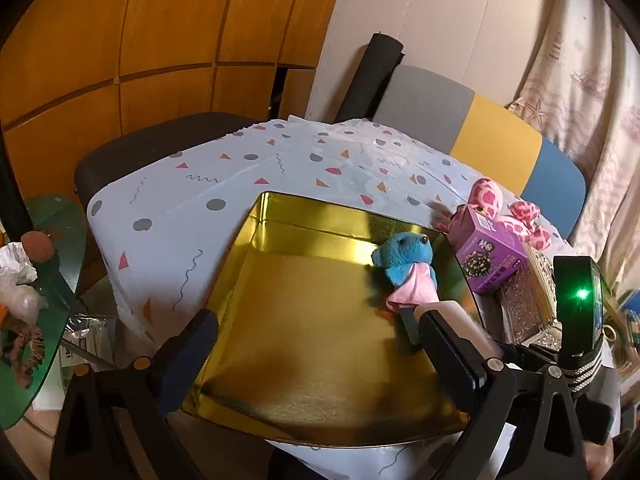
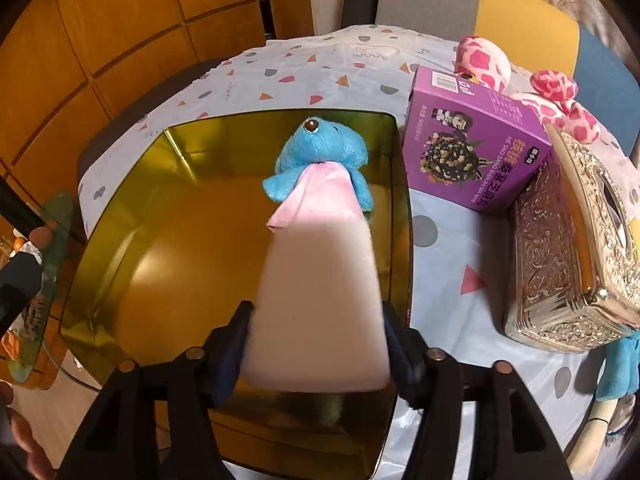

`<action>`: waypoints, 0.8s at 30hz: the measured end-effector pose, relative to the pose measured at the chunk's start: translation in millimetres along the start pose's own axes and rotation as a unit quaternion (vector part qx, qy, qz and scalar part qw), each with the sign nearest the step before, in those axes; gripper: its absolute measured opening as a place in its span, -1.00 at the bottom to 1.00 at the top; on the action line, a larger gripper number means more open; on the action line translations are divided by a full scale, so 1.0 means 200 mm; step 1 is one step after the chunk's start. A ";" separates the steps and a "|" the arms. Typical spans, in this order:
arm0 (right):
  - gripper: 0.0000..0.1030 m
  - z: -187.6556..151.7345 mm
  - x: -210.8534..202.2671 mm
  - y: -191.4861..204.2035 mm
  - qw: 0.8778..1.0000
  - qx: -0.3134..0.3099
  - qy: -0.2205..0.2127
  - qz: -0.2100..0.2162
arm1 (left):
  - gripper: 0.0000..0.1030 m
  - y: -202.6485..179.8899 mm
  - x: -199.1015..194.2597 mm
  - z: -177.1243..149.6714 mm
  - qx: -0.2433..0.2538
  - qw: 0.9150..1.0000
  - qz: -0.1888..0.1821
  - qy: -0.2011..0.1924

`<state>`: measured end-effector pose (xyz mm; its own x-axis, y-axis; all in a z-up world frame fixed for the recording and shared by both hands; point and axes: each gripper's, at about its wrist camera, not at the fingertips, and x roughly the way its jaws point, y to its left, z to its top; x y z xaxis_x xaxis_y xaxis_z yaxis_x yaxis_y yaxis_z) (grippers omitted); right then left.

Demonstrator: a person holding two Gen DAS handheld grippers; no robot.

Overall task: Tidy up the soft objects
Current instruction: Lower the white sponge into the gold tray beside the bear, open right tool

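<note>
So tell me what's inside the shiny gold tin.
Inside the gold tin lies one blue plush toy in a pink dress, against its right wall. The right gripper covers the toy's lower half; the remaining floor shows bare.

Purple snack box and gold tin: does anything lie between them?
No. In the right wrist view, only a bare strip of patterned tablecloth separates the purple snack box from the gold tin's right wall; the left wrist view shows nothing there either.

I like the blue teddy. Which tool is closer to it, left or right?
Right. The right tool has the blue teddy's pink dress between its fingers, over the gold tin. The left tool sits wide open at the tin's near edge, away from the teddy.
</note>
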<state>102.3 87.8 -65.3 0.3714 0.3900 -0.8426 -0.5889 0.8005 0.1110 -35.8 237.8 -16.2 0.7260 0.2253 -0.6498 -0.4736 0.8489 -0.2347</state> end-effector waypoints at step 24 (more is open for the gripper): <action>0.36 -0.11 -0.32 -0.12 0.993 0.041 -0.104 -0.022 | 0.96 -0.16 -0.06 -0.03 0.040 0.999 -0.026 -0.004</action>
<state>76.1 34.1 -25.5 0.5415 0.4328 -0.7208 -0.5115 0.8500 0.1261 -32.4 205.0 -6.4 0.7529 0.1829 -0.6322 -0.3936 0.8950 -0.2098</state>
